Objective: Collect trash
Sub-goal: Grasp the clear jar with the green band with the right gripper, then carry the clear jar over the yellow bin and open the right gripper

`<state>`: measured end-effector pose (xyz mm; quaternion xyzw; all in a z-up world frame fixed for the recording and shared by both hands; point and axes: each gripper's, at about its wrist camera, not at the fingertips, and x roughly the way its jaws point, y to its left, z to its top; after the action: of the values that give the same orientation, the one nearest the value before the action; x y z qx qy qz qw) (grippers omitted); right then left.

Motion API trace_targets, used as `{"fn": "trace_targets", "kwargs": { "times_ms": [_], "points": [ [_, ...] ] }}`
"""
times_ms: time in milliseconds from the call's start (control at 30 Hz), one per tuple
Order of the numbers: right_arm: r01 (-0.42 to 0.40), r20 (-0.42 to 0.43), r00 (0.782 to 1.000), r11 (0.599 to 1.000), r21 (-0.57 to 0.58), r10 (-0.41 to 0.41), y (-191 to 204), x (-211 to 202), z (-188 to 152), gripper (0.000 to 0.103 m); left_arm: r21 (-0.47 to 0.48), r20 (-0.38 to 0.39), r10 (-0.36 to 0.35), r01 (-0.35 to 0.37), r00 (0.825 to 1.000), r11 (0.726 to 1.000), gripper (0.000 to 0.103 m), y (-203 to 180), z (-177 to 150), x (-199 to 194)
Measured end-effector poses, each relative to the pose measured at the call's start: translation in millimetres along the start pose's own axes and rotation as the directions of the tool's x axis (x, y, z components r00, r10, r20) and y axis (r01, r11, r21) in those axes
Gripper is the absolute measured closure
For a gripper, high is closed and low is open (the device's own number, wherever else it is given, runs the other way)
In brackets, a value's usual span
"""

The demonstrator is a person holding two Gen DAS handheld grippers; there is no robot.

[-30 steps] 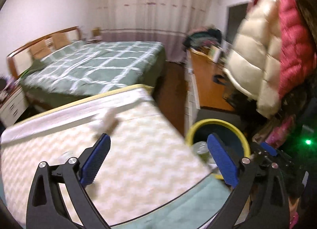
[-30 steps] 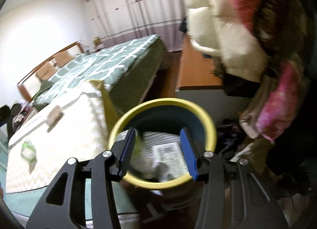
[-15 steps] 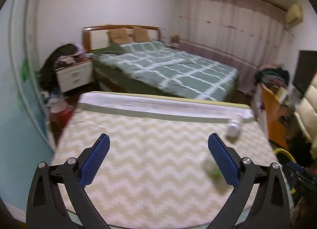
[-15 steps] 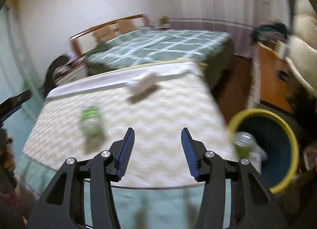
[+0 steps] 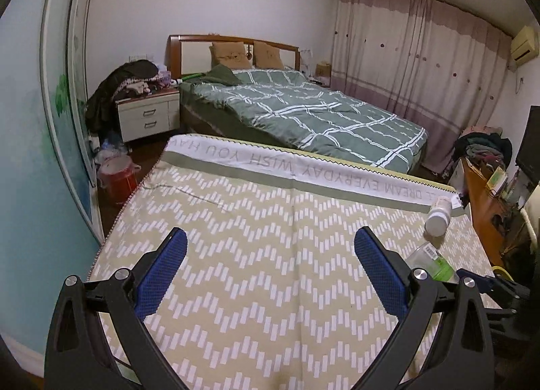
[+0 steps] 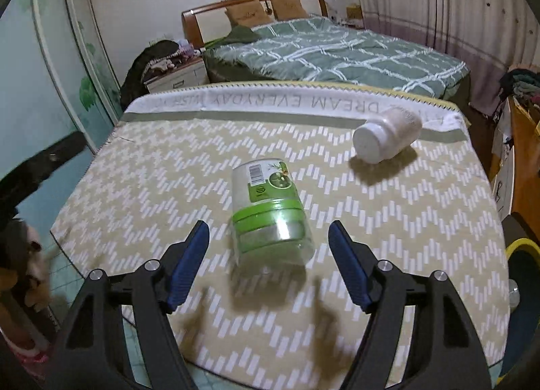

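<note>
Clear plastic with a green label, the jar (image 6: 270, 211) lies on its side at the centre of the right wrist view, just ahead of the right tongs (image 6: 270, 261), whose jaws are opening with nothing between them: the step looks like the approach, and next calls for straddling the jar and closing. Left tongs (image 5: 270, 275) hang spread and empty over the zigzag-patterned mattress (image 6: 135, 170), where a white bottle (image 6: 388, 136) lies at upper right, near a green bed (image 6: 337, 49) and curtains (image 5: 422, 52).

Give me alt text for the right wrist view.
The right gripper, jaws opening and empty, hovers just short of a clear jar with a green label lying on the zigzag-patterned mat. A white bottle lies beyond it.
</note>
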<state>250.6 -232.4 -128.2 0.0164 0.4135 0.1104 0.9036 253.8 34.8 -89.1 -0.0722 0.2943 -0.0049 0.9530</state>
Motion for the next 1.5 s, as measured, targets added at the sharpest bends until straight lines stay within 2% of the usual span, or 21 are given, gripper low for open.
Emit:
{"fn": "trace_targets", "kwargs": {
  "times_ms": [33, 100, 167, 367, 533, 800, 1033, 1167, 1267, 1333, 1500],
  "points": [
    [0.003, -0.005, 1.000, 1.000, 0.004, -0.003, -1, 2, 0, 0.034, 0.000, 0.001, -0.003, 0.003, 1.000, 1.000, 0.005, 0, -1, -1],
    [0.004, -0.008, 1.000, 1.000, 0.005, -0.004, -2, 6, -1, 0.045, -0.002, -0.001, -0.004, 0.004, 1.000, 1.000, 0.005, -2, -2, -5],
    [0.003, -0.025, 1.000, 1.000, 0.008, -0.002, -1, 12, 0, 0.051, -0.001, -0.003, -0.003, 0.003, 1.000, 1.000, 0.005, -3, -3, -4],
    [-0.002, -0.007, 1.000, 1.000, 0.020, 0.002, -3, 8, -4, 0.052, 0.014, -0.004, -0.002, 0.002, 1.000, 1.000, 0.005, -9, -6, -6],
    [0.000, 0.033, 0.999, 0.998, 0.064, -0.002, -15, -17, -6, 0.053, 0.035, -0.005, 0.001, -0.001, 1.000, 0.999, 0.005, -15, -7, -7],
    [0.046, 0.106, 0.992, 0.975, 0.216, -0.070, -66, -73, -26, 0.054, 0.057, -0.005, -0.004, 0.005, 1.000, 0.998, 0.005, -22, -10, -7],
    [0.081, 0.134, 0.982, 0.943, 0.322, -0.130, -108, -109, -50, 0.054, 0.079, -0.013, -0.009, 0.010, 1.000, 0.997, 0.005, -27, -12, -6],
    [0.134, 0.158, 0.965, 0.911, 0.390, -0.210, -136, -133, -62, 0.054, 0.083, -0.017, -0.010, 0.012, 1.000, 0.996, 0.005, -29, -13, -5],
    [0.194, 0.156, 0.944, 0.870, 0.453, -0.291, -164, -148, -70, 0.054, 0.085, -0.019, -0.011, 0.012, 1.000, 0.996, 0.005, -29, -13, -4],
    [0.232, 0.145, 0.928, 0.835, 0.498, -0.344, -184, -156, -75, 0.054, 0.087, -0.020, -0.010, 0.012, 1.000, 0.996, 0.005, -30, -13, -4],
    [0.356, 0.080, 0.870, 0.732, 0.580, -0.486, -229, -166, -91, 0.054, 0.095, -0.024, -0.012, 0.014, 1.000, 0.995, 0.005, -32, -14, -3]
  ]
}}
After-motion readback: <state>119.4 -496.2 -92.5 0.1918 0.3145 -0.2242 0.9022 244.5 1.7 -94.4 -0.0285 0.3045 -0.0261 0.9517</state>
